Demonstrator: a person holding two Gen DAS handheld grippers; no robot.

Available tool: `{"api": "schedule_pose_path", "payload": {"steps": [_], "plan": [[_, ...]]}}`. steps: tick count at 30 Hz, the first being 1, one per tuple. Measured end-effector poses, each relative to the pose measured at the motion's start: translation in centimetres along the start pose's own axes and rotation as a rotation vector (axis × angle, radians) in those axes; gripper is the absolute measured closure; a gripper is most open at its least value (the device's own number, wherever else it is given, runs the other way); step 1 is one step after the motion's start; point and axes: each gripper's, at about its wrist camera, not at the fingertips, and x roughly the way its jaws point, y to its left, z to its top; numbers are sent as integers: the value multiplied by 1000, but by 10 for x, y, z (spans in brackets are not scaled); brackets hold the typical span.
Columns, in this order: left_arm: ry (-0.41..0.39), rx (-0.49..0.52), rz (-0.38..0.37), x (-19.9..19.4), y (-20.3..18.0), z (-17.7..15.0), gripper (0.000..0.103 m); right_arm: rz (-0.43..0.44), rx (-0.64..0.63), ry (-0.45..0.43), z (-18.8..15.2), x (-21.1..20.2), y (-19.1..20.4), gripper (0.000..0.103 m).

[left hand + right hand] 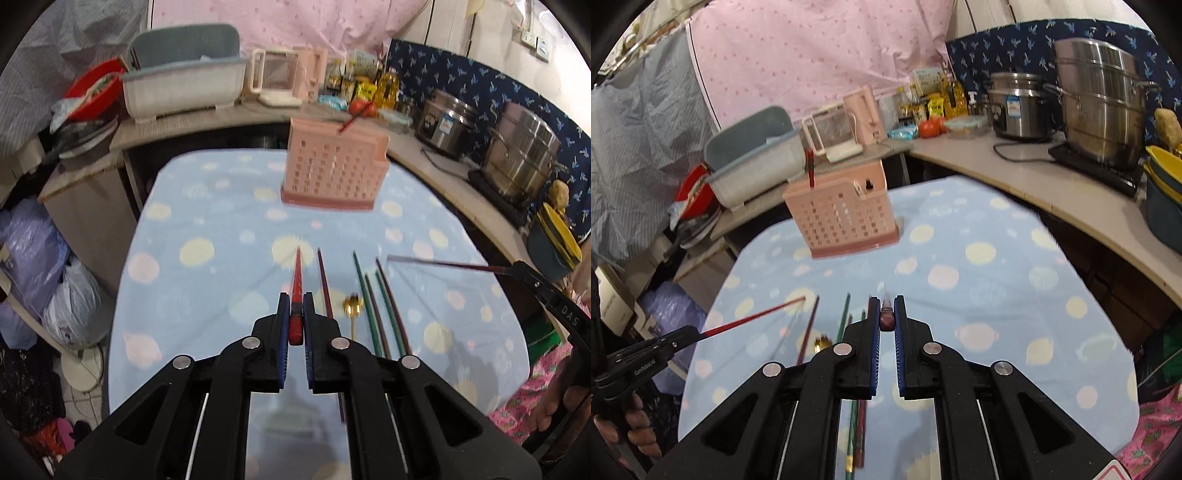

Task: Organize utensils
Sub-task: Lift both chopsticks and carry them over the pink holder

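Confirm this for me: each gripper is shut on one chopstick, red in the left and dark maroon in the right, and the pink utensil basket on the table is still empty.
Not quite: the pink utensil basket is not empty. The right wrist view shows a red chopstick standing in it already. The rest holds: the left gripper is shut on a red chopstick, and the right gripper on a dark maroon chopstick.

Steel pots [1100,107], oil bottle [953,95], tomato [929,128] and grey tub [757,158] along the counter [1015,177].
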Motion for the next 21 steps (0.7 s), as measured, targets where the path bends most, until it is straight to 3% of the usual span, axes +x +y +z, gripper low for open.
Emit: {"api": "schedule_pose_path", "payload": {"steps": [21], "plan": [[-312, 29, 27, -29, -9, 165, 96, 70, -29, -208, 139, 13, 23, 96]]}}
